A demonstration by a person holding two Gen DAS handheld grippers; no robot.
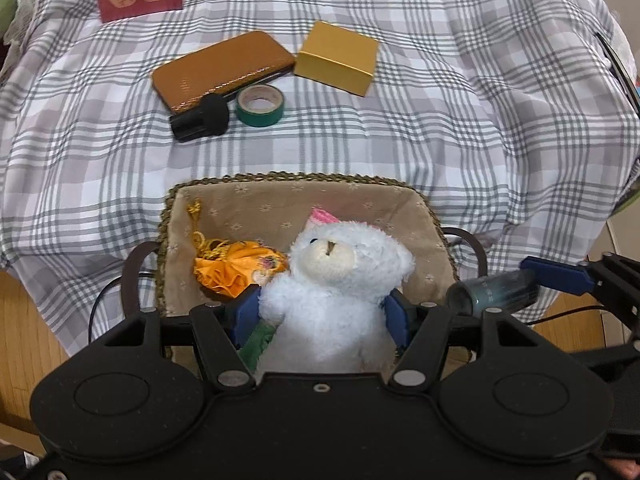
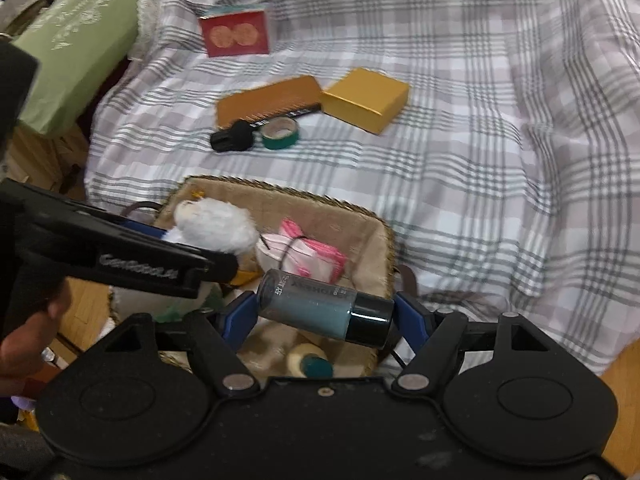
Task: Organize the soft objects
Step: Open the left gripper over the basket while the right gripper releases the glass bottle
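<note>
Already the left gripper (image 1: pixel 320 312) has its fingers clamped on the white plush bear (image 1: pixel 340 280) over the lined basket (image 1: pixel 280 196), beside an orange pouch (image 1: pixel 236 268) lying inside. The right gripper (image 2: pixel 324 312) brackets a teal bottle (image 2: pixel 320 308), though whether its fingers press it I cannot tell. Hard items toward twelve o'clock on the bed (image 1: pixel 460 120) look untouched, with open room at two o'clock.

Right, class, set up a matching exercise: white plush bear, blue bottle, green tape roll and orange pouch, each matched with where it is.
Column A
1 white plush bear
2 blue bottle
3 green tape roll
4 orange pouch

Column B
a on the checked cloth
b between the fingers of the left gripper
c lying in the basket
d between the fingers of the right gripper

Pairs: 1-b; 2-d; 3-a; 4-c
</note>
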